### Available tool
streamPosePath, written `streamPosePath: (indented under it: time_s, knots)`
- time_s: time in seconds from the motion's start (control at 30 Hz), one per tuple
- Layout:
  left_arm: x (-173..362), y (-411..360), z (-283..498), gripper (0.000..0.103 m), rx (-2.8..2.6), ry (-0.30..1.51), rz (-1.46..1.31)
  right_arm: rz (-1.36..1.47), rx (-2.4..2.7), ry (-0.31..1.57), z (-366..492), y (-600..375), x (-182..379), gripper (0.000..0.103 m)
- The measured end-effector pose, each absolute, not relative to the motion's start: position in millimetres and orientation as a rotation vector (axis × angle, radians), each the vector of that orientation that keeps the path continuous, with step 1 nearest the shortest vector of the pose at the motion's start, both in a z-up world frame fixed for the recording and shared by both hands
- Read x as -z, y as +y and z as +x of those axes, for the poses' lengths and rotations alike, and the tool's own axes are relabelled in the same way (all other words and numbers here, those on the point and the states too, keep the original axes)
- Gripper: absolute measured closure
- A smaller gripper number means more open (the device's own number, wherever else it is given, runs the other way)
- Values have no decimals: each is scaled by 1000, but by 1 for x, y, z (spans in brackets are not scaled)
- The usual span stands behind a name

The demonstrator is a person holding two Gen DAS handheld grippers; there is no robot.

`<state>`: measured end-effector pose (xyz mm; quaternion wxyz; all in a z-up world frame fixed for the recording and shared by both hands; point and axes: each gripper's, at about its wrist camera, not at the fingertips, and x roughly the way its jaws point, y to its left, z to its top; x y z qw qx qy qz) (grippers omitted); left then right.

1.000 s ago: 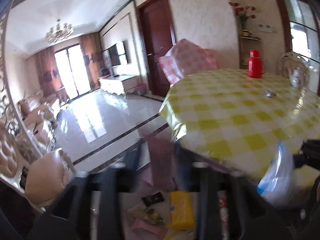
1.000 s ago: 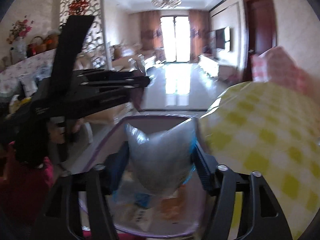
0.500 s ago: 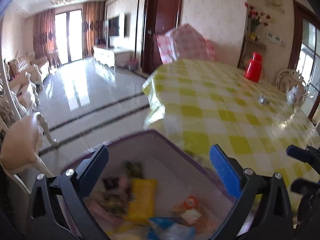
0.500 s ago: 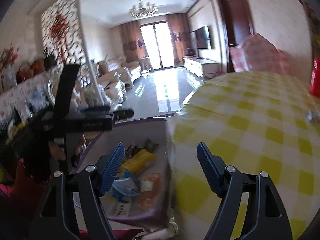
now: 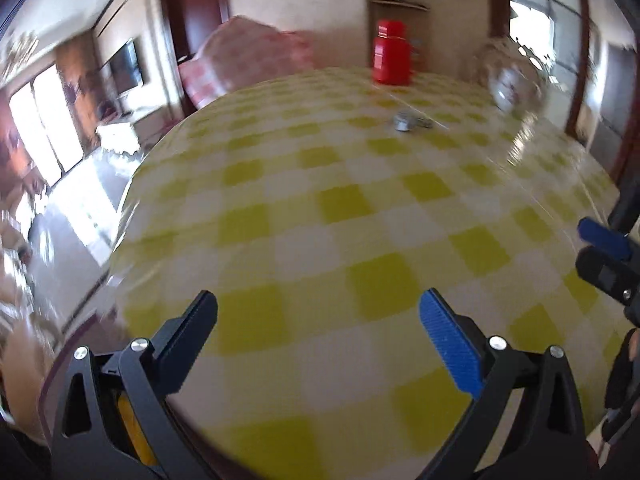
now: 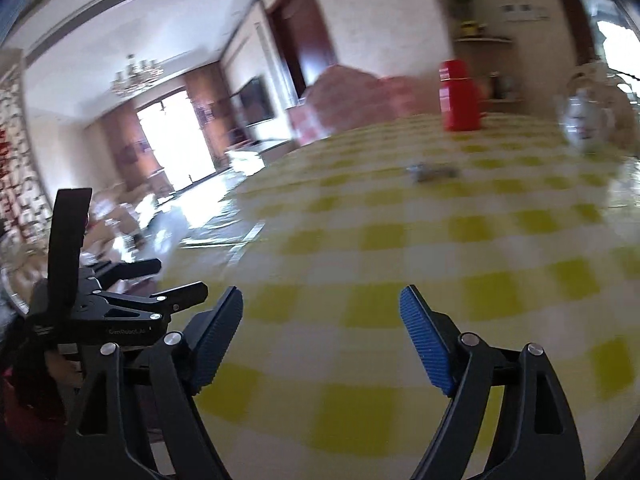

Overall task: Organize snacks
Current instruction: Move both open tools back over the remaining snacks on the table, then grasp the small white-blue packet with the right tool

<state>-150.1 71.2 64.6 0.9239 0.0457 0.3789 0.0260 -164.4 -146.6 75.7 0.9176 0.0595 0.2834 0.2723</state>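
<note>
Your left claw (image 5: 318,314) and right claw (image 6: 320,310) both gape empty over the checked table (image 5: 360,216). No loose snacks show there; only a yellow packet (image 5: 132,432) peeks below its edge, so sorting looks nearly finished.

The left gripper (image 5: 318,326) hangs with its fingers (image 5: 450,346) wide apart and nothing between them over the yellow-checked surface (image 5: 340,208), where a red flask (image 5: 391,57), a white teapot (image 5: 514,88) and a small grey object (image 5: 410,122) stand far back.
</note>
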Motion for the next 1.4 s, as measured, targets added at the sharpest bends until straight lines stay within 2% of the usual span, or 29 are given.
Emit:
streamPosePath:
  time_s: [0.27,0.37,0.67,0.87,0.97,1.2,1.4]
  knots:
    - [-50,-11,-80,2,36,797,194,116,-453,614,-133,-196,-56,21]
    - [-43,-31,-48,2,57,811,209,82,-439,619,-125,-199,-56,16]
    - [-22,-53,39,2,40,873,180,-14,-383,625,-51,-210,-72,15]
    - [-16,-47,84,2,18,894,127,-26,-341,668,6,-218,-65,15]
    - [-21,-29,113,2,-12,863,10,-9,-319,697,37,-222,-57,15]
    - [-13,67,152,2,-92,734,-611,-56,-341,771,113,-204,-28,16]
    - [-13,67,162,2,-36,751,-528,-173,-416,823,187,-166,-19,26]
